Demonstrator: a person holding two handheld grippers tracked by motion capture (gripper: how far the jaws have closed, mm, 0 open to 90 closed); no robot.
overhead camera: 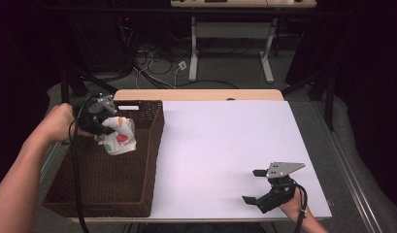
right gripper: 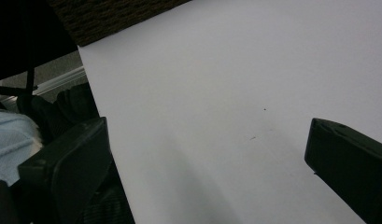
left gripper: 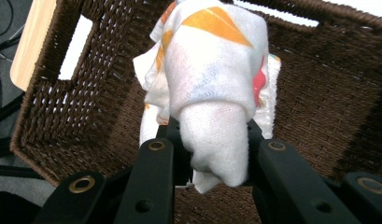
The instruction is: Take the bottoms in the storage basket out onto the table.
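A white cloth with orange and red patches hangs bunched over the brown wicker basket at the table's left. My left gripper is shut on it, and in the left gripper view the cloth is pinched between both black fingers above the basket's inside wall. At the table's front right, my right gripper rests low with its jaws wide apart. In the right gripper view its fingers frame bare white tabletop with nothing between them.
The basket has cut-out handles and takes up the left part of the white table. A wooden strip runs along the far edge. Cables and a desk's white legs lie on the floor beyond.
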